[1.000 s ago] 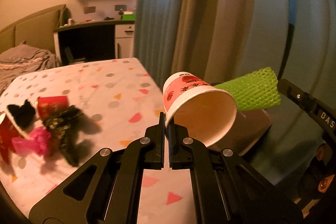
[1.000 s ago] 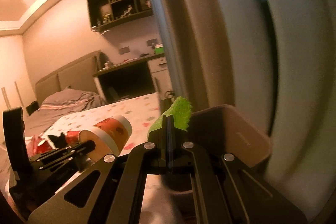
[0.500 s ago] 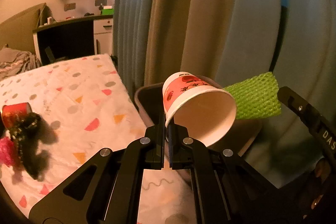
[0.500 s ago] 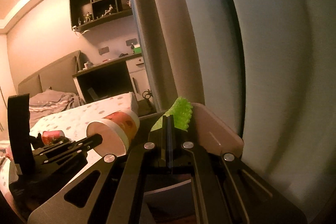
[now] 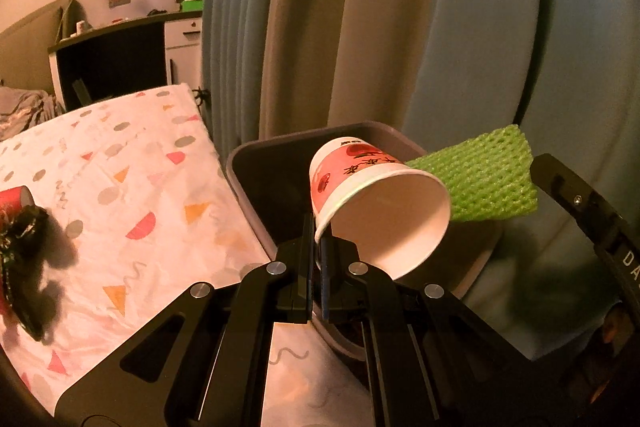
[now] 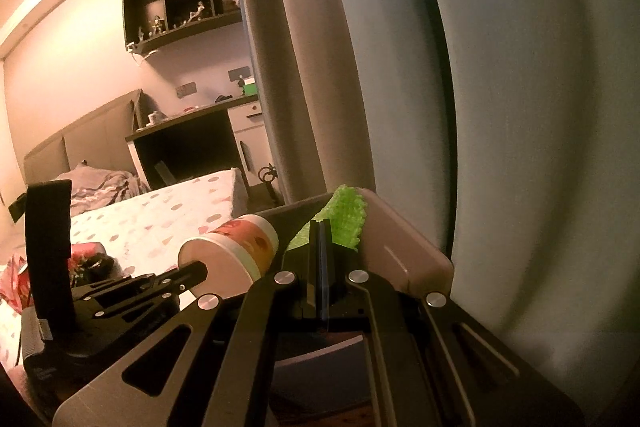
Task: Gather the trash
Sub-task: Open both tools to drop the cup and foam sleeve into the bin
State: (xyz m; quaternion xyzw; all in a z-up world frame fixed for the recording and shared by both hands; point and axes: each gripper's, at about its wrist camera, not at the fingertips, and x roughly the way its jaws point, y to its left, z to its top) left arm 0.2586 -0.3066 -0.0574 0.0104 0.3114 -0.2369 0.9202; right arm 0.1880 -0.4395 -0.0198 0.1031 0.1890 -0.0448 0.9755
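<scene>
My left gripper (image 5: 318,239) is shut on the rim of a red-and-white paper cup (image 5: 360,183), which lies tilted with its mouth toward me above the open grey trash bin (image 5: 244,167). My right gripper (image 6: 319,231) is shut on a green foam net (image 6: 344,211), held over the same bin (image 6: 404,243). In the left wrist view the green net (image 5: 488,179) sticks out just behind the cup. In the right wrist view the cup (image 6: 236,247) and the left gripper (image 6: 200,271) show at lower left.
The bin stands beside a bed with a patterned sheet (image 5: 132,187). More trash, a red cup (image 5: 14,197) and a dark crumpled wrapper (image 5: 24,227), lies on the sheet at left. Curtains (image 5: 360,27) hang behind the bin. A desk (image 5: 112,59) stands at the far wall.
Both grippers have moved from above the bed edge to above the bin, which now shows in full below the cup. The trash on the sheet has slid to the left edge of view.
</scene>
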